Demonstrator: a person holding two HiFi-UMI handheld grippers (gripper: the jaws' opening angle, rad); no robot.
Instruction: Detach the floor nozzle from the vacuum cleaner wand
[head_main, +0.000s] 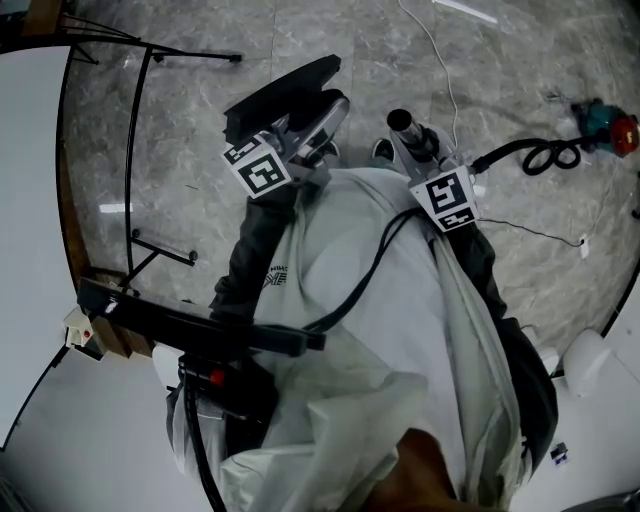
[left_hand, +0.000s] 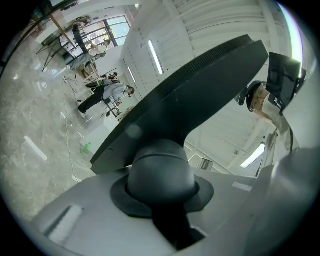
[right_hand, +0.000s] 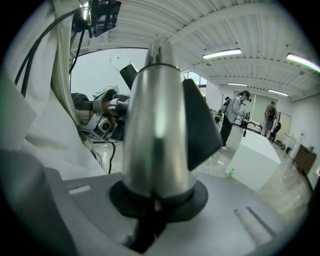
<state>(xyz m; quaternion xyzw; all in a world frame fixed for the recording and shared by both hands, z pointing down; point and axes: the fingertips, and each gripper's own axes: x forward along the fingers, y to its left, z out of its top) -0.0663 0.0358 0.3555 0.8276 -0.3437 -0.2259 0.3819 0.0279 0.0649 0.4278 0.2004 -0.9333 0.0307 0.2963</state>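
In the head view the black floor nozzle (head_main: 285, 95) is held off the floor by my left gripper (head_main: 305, 135), which is shut on its neck. The silver wand (head_main: 405, 128) stands to its right, clear of the nozzle, with my right gripper (head_main: 425, 150) shut on it. The left gripper view has the nozzle's rounded dark neck (left_hand: 160, 175) pressed between the jaws of the left gripper (left_hand: 160, 202) and its flat head (left_hand: 200, 85) tilted above. Seen from the right gripper view, the wand's shiny tube (right_hand: 157, 125) is clamped in the right gripper (right_hand: 155, 200), a black wedge-shaped piece (right_hand: 200, 125) on its side.
A black metal frame (head_main: 140, 120) stands on the marbled floor beside a white table (head_main: 30, 200). A coiled black cable (head_main: 545, 155) and a red and teal tool (head_main: 610, 125) lie at the far right. A person (right_hand: 232, 117) stands by a white block (right_hand: 255, 160).
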